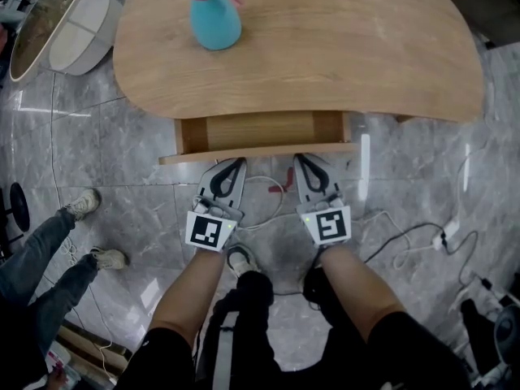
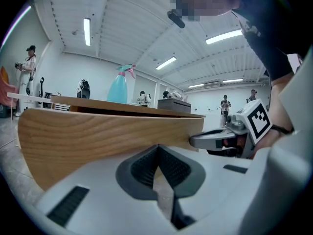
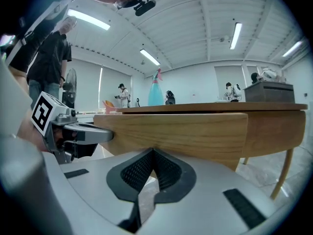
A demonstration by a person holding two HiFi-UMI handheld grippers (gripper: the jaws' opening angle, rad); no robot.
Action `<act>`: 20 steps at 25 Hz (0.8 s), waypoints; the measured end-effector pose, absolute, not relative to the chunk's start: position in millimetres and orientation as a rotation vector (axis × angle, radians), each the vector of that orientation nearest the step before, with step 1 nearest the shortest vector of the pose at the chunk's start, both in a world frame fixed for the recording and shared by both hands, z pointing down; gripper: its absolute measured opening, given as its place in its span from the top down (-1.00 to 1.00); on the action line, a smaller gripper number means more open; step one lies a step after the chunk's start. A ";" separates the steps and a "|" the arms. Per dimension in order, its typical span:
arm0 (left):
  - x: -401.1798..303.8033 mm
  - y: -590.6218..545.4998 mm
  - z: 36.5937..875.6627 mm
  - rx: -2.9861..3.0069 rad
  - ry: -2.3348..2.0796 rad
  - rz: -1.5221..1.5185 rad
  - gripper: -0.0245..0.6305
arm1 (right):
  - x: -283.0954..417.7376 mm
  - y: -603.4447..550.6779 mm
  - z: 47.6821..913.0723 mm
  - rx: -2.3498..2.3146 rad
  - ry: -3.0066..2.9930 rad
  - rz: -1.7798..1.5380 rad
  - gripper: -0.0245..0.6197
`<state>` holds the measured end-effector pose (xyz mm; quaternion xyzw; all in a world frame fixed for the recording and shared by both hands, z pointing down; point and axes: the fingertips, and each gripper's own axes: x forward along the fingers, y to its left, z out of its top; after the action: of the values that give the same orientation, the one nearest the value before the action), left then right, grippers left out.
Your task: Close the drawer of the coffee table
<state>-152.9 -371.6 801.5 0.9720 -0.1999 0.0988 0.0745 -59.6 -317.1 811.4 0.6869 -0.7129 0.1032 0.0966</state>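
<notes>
While one drawer (image 1: 260,131) stands open, left gripper (image 1: 235,163), right gripper (image 1: 303,160), one bottle (image 1: 215,16).

Head view: high, steeply down over coffee table (image 1: 325,63) front edge. Gripper views: low, near-level, tight against drawer (image 2: 98,136) front. Left shows right gripper (image 2: 195,141); right shows left gripper (image 3: 108,135).

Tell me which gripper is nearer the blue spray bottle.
Left. The left gripper is at the drawer front, nearly in line with the spray bottle; the right gripper is at the same front, farther to the side.
</notes>
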 end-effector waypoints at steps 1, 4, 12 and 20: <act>-150.9 -375.7 802.0 2.918 -0.605 0.297 0.91 | -58.0 -321.2 811.9 2.034 -2.104 0.306 0.90; -144.5 -385.1 802.8 2.920 -0.615 0.285 0.91 | -52.2 -330.8 812.9 2.056 -2.095 0.311 0.90; -133.5 -402.2 803.4 2.936 -0.612 0.267 0.91 | -42.8 -348.9 814.9 2.062 -2.094 0.274 0.90; -124.2 -421.2 805.8 2.951 -0.631 0.250 0.91 | -38.8 -370.3 821.7 2.033 -2.110 0.254 0.90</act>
<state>-124.2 -421.2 805.8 0.9730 -0.2080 0.0823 0.0568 -38.8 -370.3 821.7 0.6878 -0.7138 0.0859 0.1001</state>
